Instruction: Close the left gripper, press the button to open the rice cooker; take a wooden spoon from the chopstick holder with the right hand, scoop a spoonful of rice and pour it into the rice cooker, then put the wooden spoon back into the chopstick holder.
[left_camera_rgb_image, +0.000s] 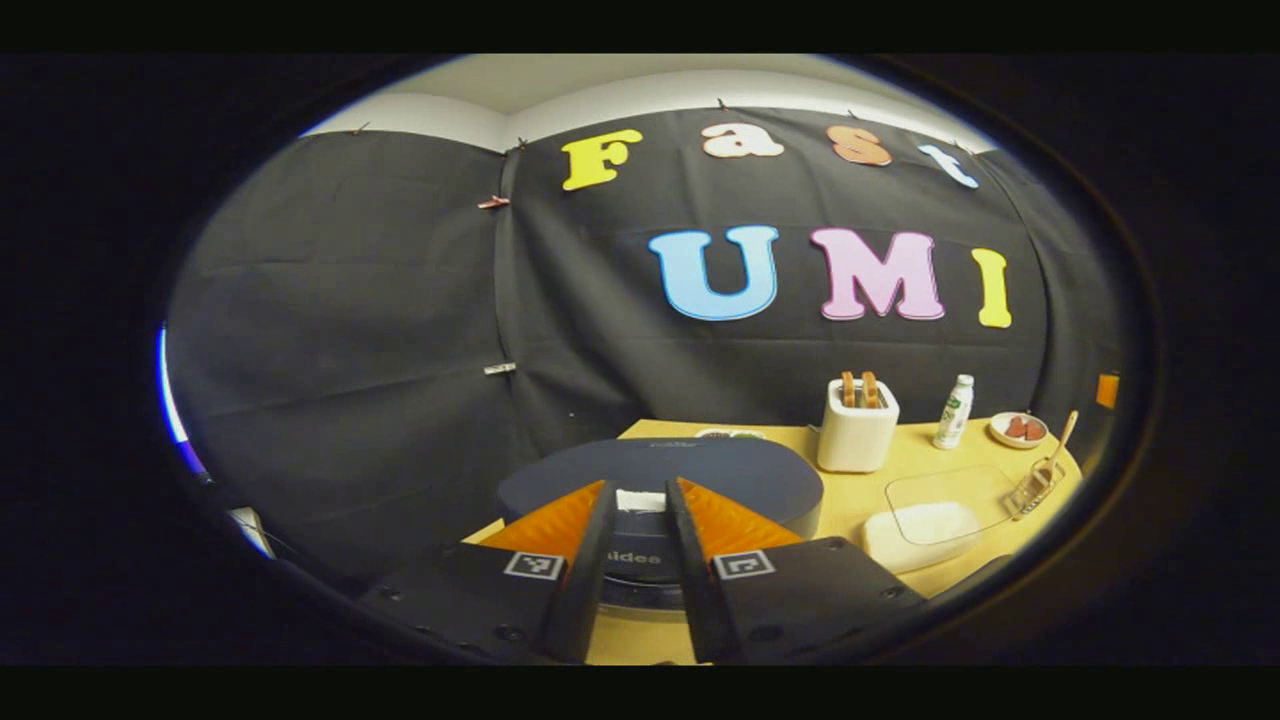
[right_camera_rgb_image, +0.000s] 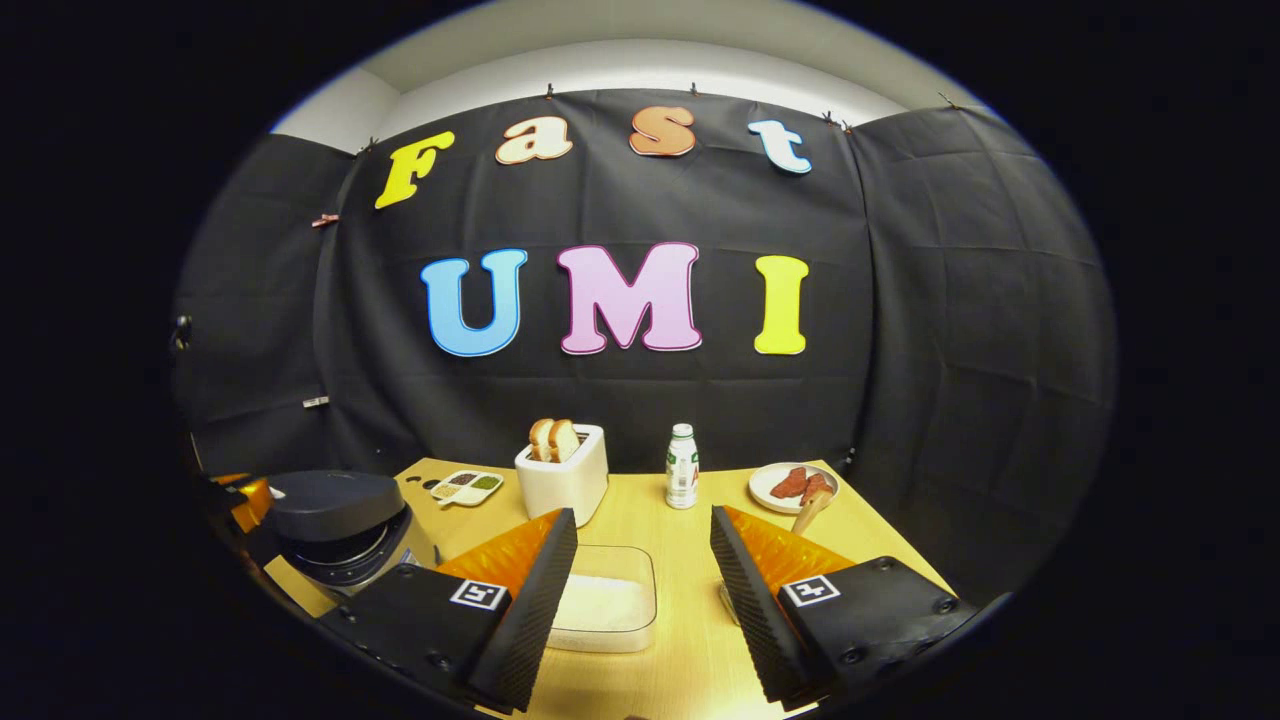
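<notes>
The dark rice cooker (left_camera_rgb_image: 660, 470) stands close in front of my left gripper (left_camera_rgb_image: 641, 487), and its pale button (left_camera_rgb_image: 640, 500) shows in the narrow gap between the fingers. Nothing is held between them. In the right gripper view the cooker (right_camera_rgb_image: 335, 520) sits at the table's left end. My right gripper (right_camera_rgb_image: 643, 530) is wide open and holds nothing, above a clear box of white rice (right_camera_rgb_image: 605, 600). The wooden spoon (left_camera_rgb_image: 1062, 432) leans in the chopstick holder (left_camera_rgb_image: 1038, 485) at the right. In the right gripper view the spoon's end (right_camera_rgb_image: 810, 508) pokes up behind the right finger.
A white toaster (right_camera_rgb_image: 563, 470) with two bread slices, a small bottle (right_camera_rgb_image: 682, 465) and a plate of food (right_camera_rgb_image: 793, 485) line the back of the wooden table (right_camera_rgb_image: 680, 560). A small divided dish (right_camera_rgb_image: 466, 486) lies near the cooker.
</notes>
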